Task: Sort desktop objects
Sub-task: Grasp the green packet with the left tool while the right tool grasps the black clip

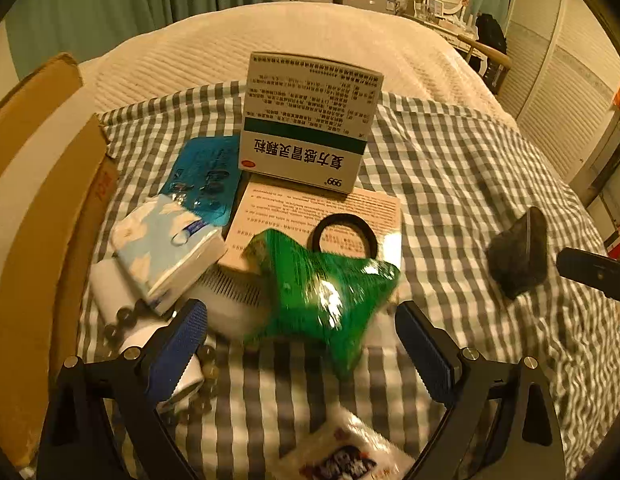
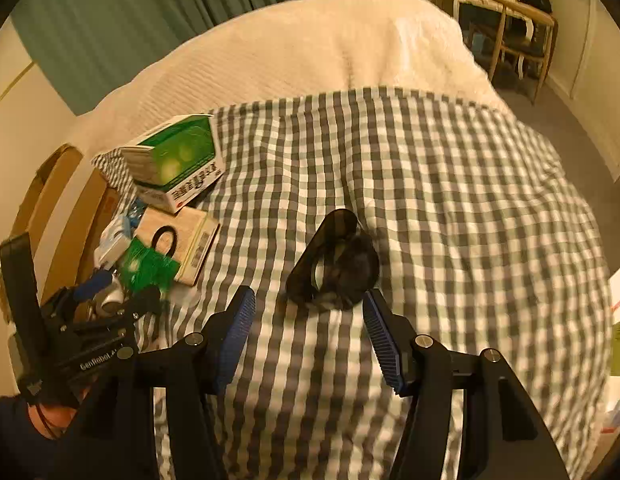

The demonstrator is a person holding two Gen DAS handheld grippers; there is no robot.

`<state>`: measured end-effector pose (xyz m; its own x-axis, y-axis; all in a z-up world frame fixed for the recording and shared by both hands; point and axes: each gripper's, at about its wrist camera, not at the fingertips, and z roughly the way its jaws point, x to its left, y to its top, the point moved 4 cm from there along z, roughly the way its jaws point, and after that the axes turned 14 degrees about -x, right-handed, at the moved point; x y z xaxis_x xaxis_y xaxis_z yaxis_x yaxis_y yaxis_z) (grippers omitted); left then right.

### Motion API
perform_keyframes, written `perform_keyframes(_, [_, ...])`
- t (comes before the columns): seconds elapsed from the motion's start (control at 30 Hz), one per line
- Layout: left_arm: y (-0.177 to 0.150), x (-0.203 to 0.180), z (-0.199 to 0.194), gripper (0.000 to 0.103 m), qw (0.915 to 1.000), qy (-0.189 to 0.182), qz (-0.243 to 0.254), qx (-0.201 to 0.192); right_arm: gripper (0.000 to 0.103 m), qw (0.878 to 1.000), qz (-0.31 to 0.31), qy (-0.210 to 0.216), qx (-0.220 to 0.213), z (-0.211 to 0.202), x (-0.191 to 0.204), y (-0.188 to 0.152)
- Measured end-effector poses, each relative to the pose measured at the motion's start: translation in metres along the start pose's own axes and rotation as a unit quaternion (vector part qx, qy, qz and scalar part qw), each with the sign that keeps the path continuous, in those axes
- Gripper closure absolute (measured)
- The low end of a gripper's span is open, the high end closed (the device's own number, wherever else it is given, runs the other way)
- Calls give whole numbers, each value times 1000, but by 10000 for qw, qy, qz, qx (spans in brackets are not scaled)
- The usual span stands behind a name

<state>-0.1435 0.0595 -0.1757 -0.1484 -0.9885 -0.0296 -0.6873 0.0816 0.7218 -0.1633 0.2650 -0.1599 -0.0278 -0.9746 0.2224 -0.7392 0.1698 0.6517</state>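
On the checked cloth, left wrist view:
Left gripper (image 1: 302, 354): jaws held apart, nothing gripped; blue ribbed pads either side of the green foil packet (image 1: 325, 292).
Green foil packet: lies near the cloth's left edge, overlapping the flat beige box (image 1: 310, 216). Judged light, crinkly and slippery; best pinched across a flat sealed edge, not the puffed middle.
Neighbours: black hair tie (image 1: 343, 232) on the beige box; medicine box (image 1: 310, 120) behind; tissue pack (image 1: 166, 248) to the left; cardboard carton (image 1: 38, 208) beyond the cloth's left edge.

Mid-cloth, right wrist view:
Right gripper (image 2: 310, 340): jaws apart, empty; dark pouch (image 2: 337, 268) just ahead, not touched.
Dark pouch: well apart from the left-edge pile. Judged soft and light, likely to deform; a grip across its narrow waist is advised.
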Motion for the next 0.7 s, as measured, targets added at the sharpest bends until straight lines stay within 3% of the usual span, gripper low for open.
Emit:
perform_keyframes(0.3, [-3,-4,10,7,9991,-192,361,-129,41,9985,361,-163,390,50,-14,-2])
perform_keyframes(0.4, [-3,-7,8,21,9982,-344,466,-139,40,9974,473,-194,517,61,-17,-6])
perform_keyframes(0.53, [-5,-12,5,48,9964,-307,776,-133,40,9943,783,-162,707,74,-23,-13])
perform_keyframes(0.7, [-3,-6,2,57,9975,-435,555,-104,44,9903,1100,-126,836,83,-31,-15])
